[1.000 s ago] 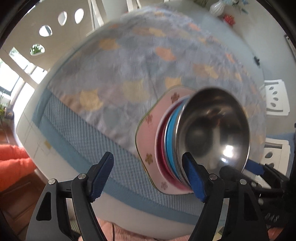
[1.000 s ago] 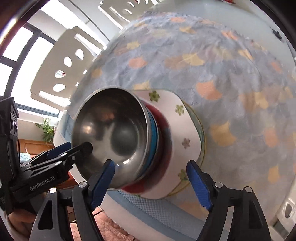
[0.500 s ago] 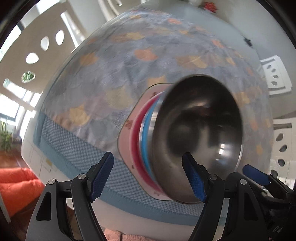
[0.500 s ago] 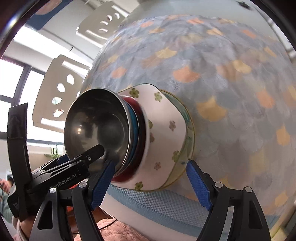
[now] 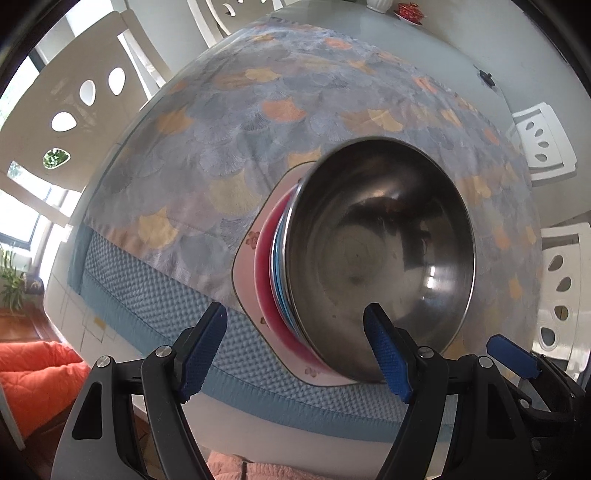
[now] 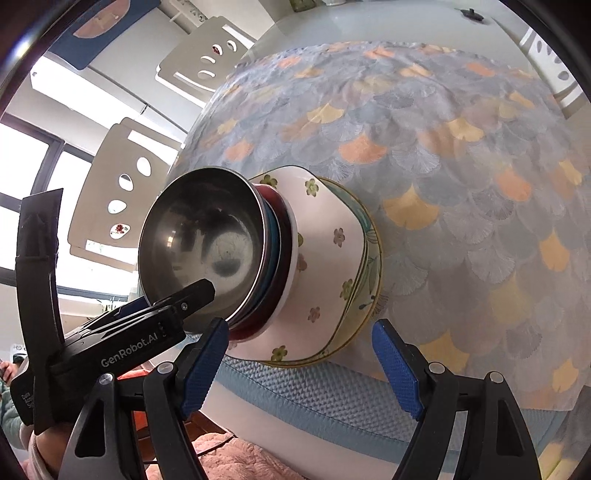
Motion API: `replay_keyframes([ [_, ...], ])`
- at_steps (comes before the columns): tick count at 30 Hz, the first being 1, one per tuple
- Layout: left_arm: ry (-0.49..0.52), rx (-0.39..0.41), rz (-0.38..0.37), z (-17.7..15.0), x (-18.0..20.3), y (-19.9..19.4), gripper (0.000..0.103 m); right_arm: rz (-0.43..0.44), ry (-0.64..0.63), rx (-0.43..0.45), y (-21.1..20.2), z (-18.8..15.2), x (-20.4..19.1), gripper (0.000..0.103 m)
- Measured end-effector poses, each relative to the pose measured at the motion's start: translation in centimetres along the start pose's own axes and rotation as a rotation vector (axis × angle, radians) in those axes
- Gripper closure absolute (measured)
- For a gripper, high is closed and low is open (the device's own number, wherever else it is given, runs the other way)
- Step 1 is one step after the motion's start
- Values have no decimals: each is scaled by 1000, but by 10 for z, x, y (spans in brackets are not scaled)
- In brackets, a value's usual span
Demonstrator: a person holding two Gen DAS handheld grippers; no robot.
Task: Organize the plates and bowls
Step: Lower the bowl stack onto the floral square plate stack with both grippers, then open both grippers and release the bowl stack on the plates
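A stack of dishes stands on the patterned tablecloth (image 5: 258, 110) near the table's front edge. A steel bowl (image 5: 380, 251) is on top, over a blue bowl (image 5: 279, 258) and a red bowl (image 5: 264, 266). These rest on a white square flowered plate (image 6: 325, 266), which lies on a yellow-green plate (image 6: 371, 266). My left gripper (image 5: 295, 350) hovers open above the stack's near side, its right finger in front of the steel bowl's rim. My right gripper (image 6: 301, 369) is open too, just short of the flowered plate. Nothing is gripped.
White chairs with oval cut-outs (image 5: 85, 92) (image 5: 543, 144) ring the table. A blue quilted border (image 5: 147, 295) edges the cloth. An orange cushion (image 5: 37, 376) lies low on the left. A small black object (image 5: 485, 77) and a red item (image 5: 408, 9) sit at the far side.
Both grippers have rolled and slid sideways over the stack, so it sits more centrally in the left wrist view. The stack has not moved. Both grippers remain open.
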State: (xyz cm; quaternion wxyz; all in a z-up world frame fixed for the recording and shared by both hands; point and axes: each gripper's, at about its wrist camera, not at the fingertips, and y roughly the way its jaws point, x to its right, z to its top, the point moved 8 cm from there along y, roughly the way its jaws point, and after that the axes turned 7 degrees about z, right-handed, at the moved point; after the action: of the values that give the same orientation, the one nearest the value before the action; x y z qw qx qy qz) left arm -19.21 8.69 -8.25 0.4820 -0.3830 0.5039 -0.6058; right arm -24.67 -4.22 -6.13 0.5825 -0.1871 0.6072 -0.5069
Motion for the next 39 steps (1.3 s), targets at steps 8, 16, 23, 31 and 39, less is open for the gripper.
replay_keyframes([
  [8, 34, 26, -9, -6, 2, -11, 27, -25, -2, 10, -1, -14, -2, 25],
  [16, 89, 70, -37, -6, -1, -26, 27, -16, -1, 101, -11, -14, -16, 25],
  [23, 107, 104, 21, 0, -9, -26, 27, -123, -148, 103, -1, -26, -38, 25],
  [31, 112, 103, -8, 1, -8, -20, 27, -154, -215, 98, 6, -27, -41, 25],
  [39, 94, 113, 2, 2, -10, -19, 27, -153, -214, 108, 2, -26, -37, 25],
])
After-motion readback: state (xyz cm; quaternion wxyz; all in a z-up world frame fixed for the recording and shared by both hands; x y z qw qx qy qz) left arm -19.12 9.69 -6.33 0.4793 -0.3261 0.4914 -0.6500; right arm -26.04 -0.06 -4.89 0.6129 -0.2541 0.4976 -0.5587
